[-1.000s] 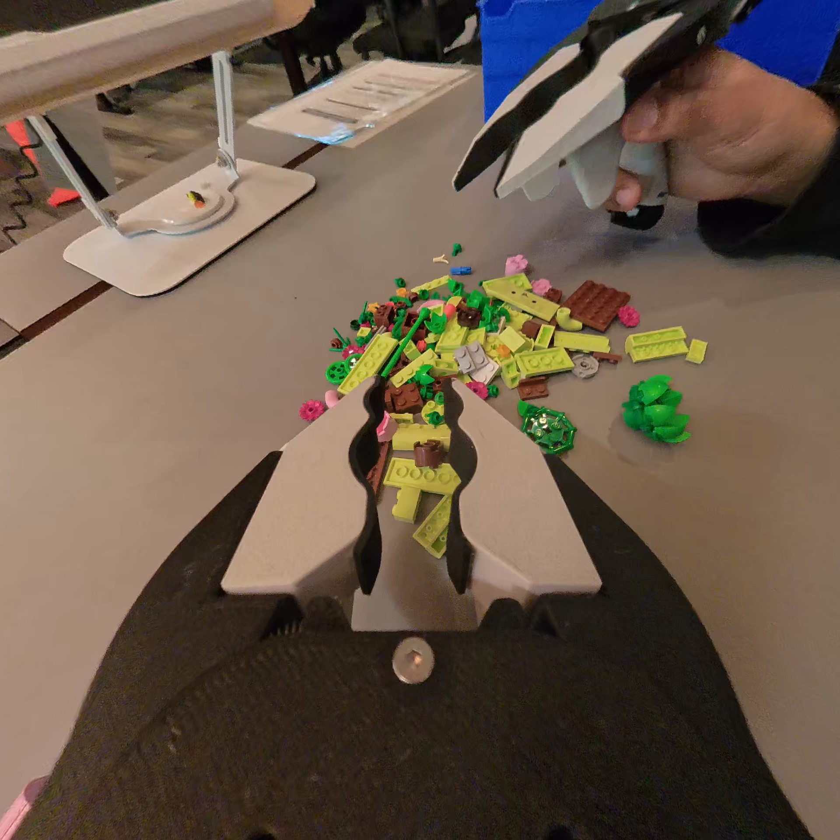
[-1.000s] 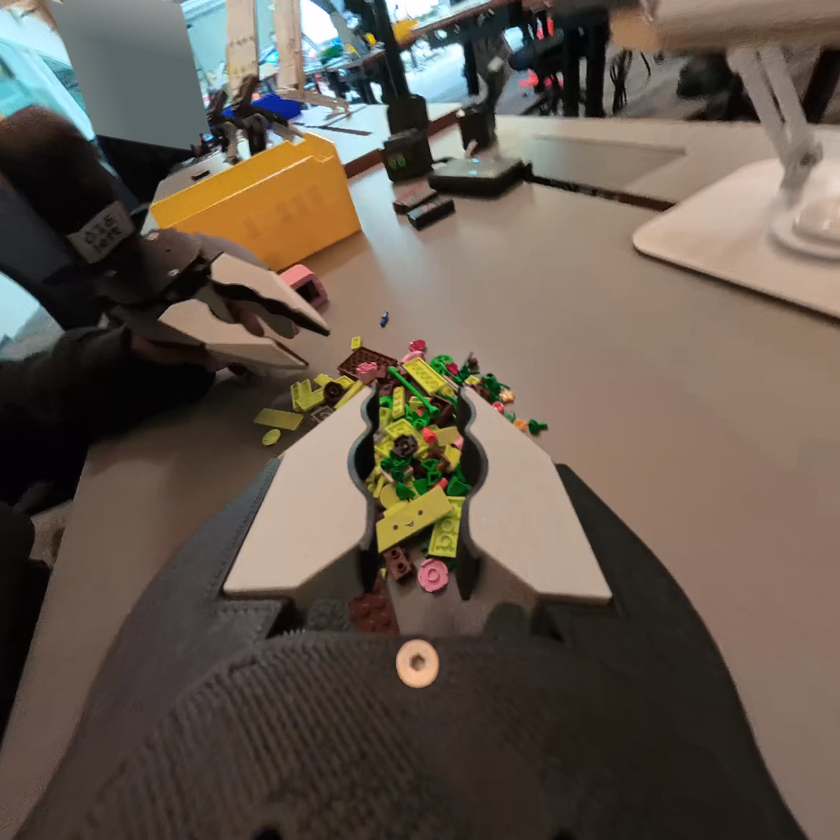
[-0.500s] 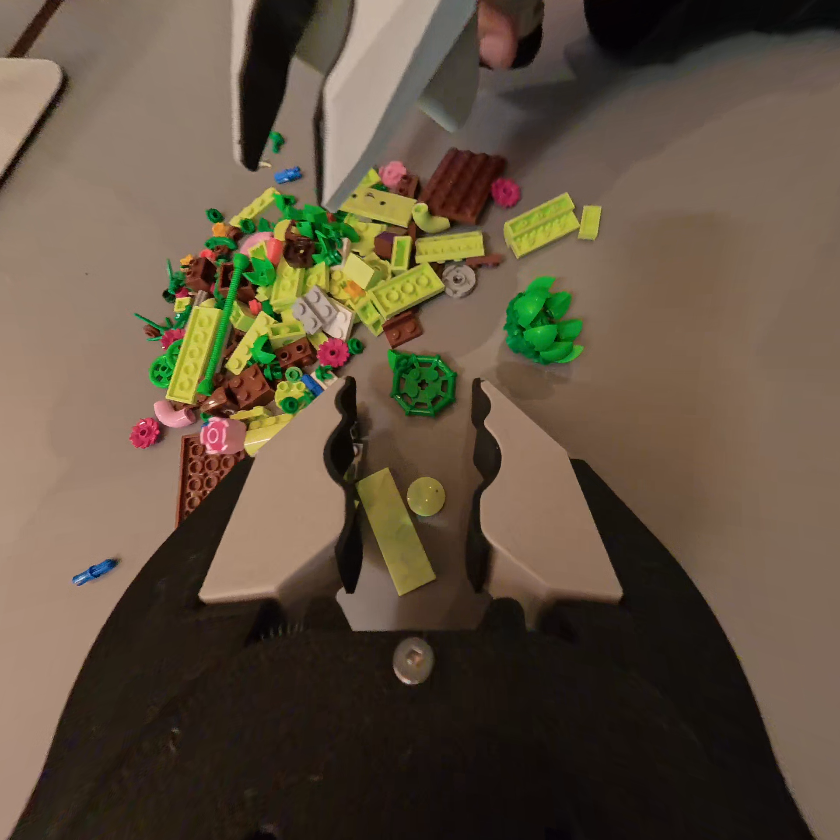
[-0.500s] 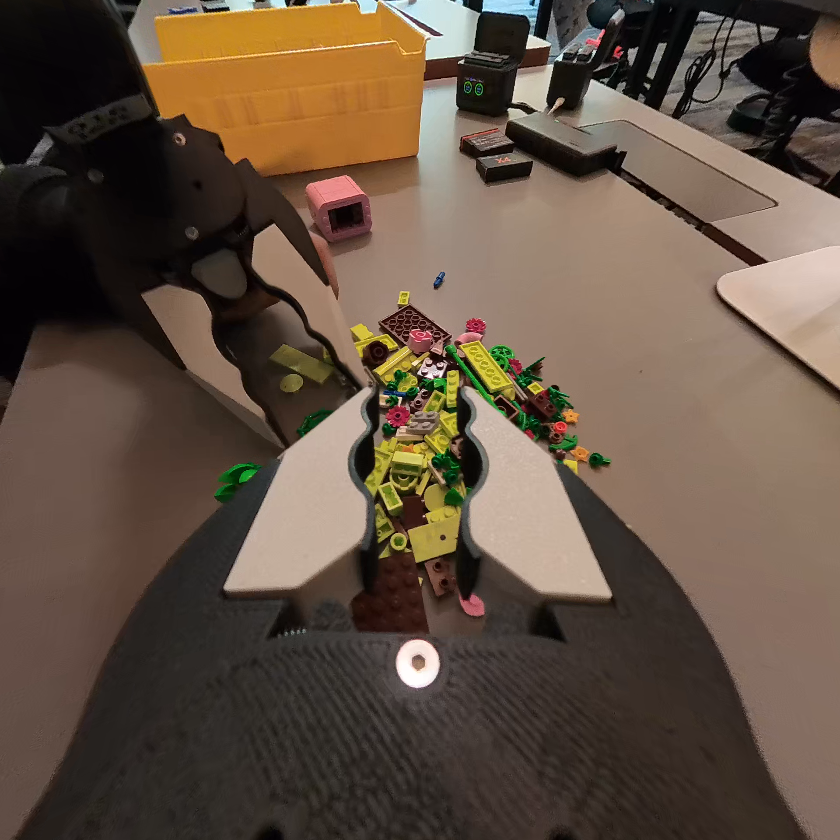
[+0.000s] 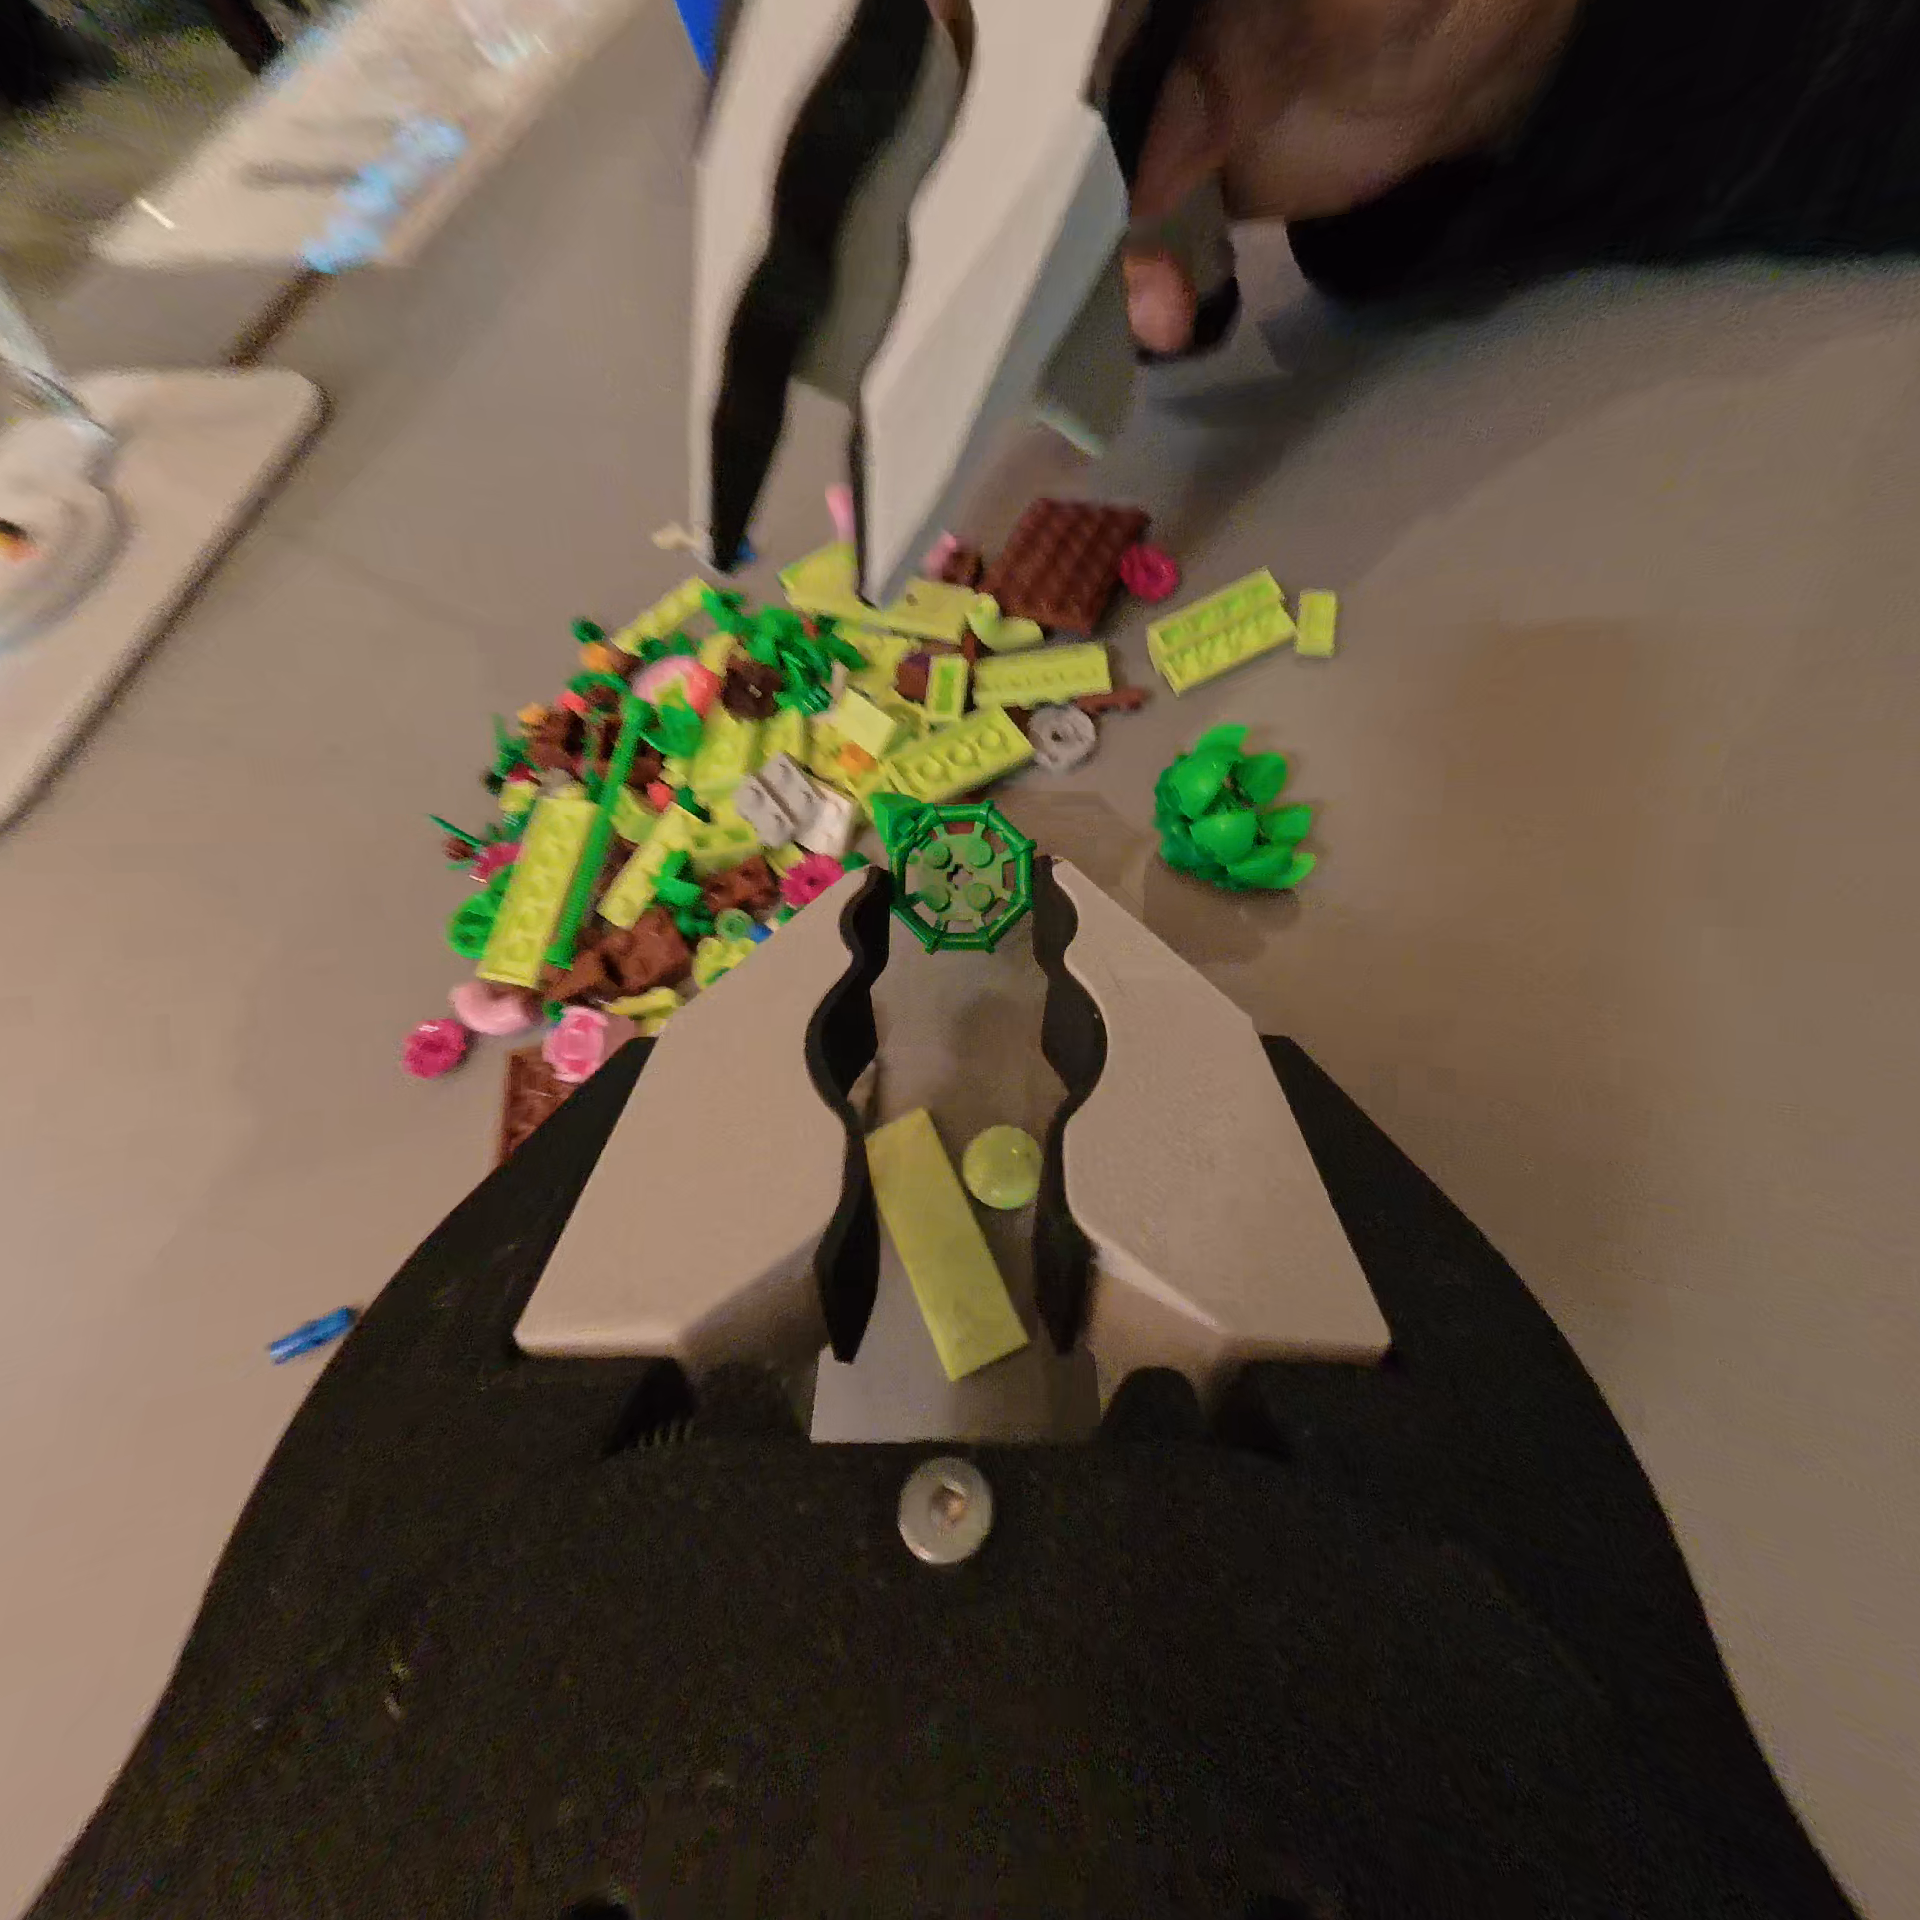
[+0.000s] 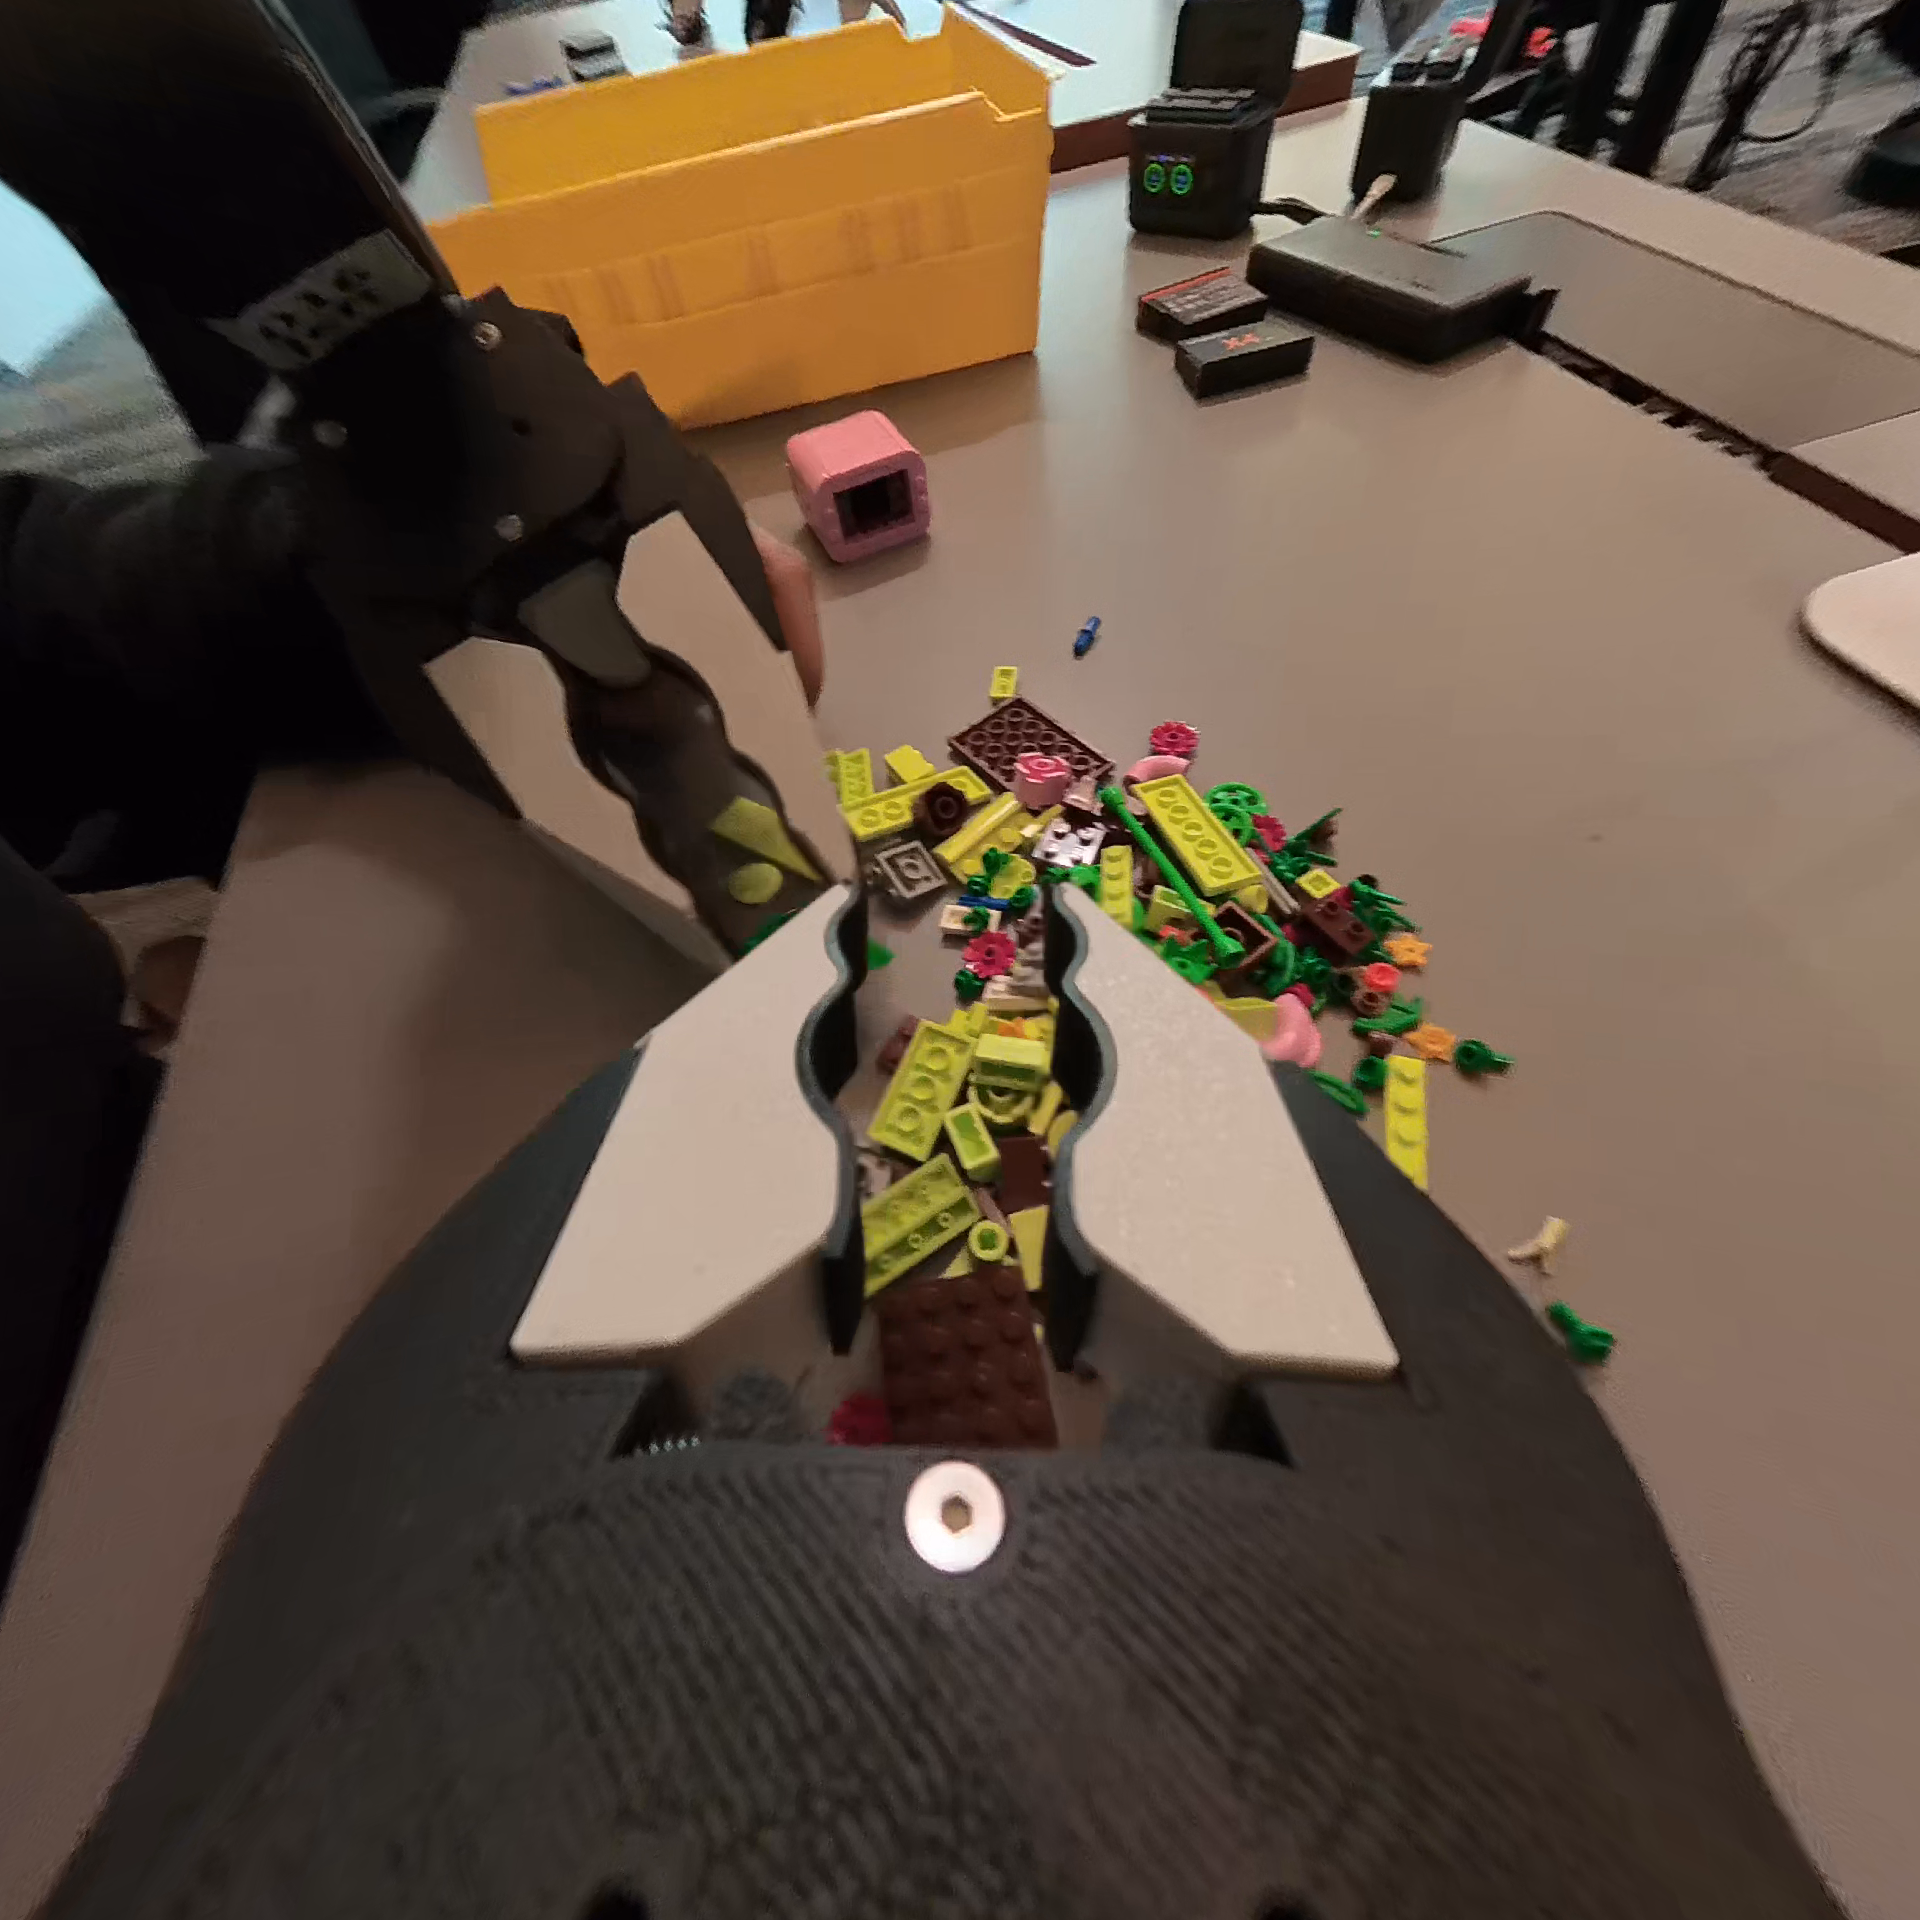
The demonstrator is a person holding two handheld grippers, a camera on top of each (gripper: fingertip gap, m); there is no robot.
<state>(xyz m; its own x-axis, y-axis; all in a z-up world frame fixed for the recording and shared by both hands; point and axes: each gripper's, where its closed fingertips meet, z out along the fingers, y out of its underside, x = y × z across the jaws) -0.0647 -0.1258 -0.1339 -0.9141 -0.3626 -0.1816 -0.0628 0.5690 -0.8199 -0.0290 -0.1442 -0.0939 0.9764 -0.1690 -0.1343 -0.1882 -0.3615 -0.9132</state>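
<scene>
Grey desk [image 5: 1558, 1091] carried a heap of small toy bricks [image 5: 748, 790], mostly lime, green, brown and pink. Left gripper [image 5: 956, 883] hung over the heap's near edge, jaws apart, gripping nothing; a dark green web-shaped disc [image 5: 961, 878] sat between its tips, a lime flat tile [image 5: 940, 1242] and lime round stud [image 5: 1001, 1167] lay further back. Right gripper [image 6: 951, 904] was also apart and empty, above the heap's far side. Yellow bin [image 6: 758, 229] and pink cube [image 6: 857, 499] stood beyond.

Office-like lab: long grey laminate worktop [image 6: 1455, 644]; yellow plastic storage bin [image 6: 769, 249] at 11 o'clock; black battery chargers [image 6: 1200, 166] at 1 o'clock; further desks behind.
</scene>
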